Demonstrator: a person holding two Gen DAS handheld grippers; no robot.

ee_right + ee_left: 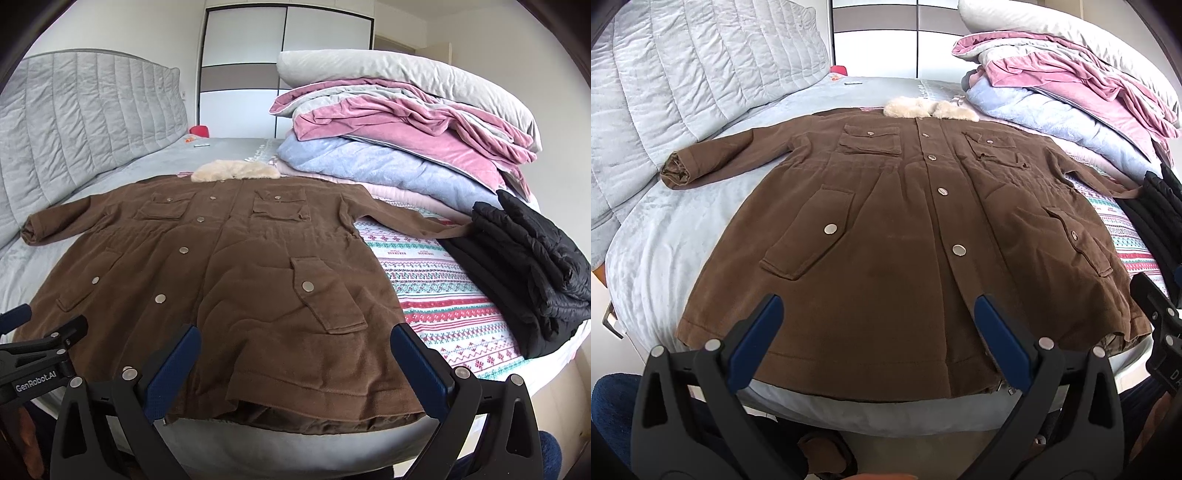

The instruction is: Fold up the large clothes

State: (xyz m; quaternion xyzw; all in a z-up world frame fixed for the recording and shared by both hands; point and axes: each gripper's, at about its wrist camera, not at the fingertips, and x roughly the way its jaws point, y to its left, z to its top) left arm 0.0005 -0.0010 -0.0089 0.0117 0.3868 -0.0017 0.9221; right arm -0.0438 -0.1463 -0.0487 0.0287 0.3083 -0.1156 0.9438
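Grey bed, brown coat flat beyond both gaping tools.

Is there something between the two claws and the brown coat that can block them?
Nothing visible does. The coat lies flat on the bed, and the left claw and right claw are open at its hem. The black jacket lies aside, over the end of one sleeve.
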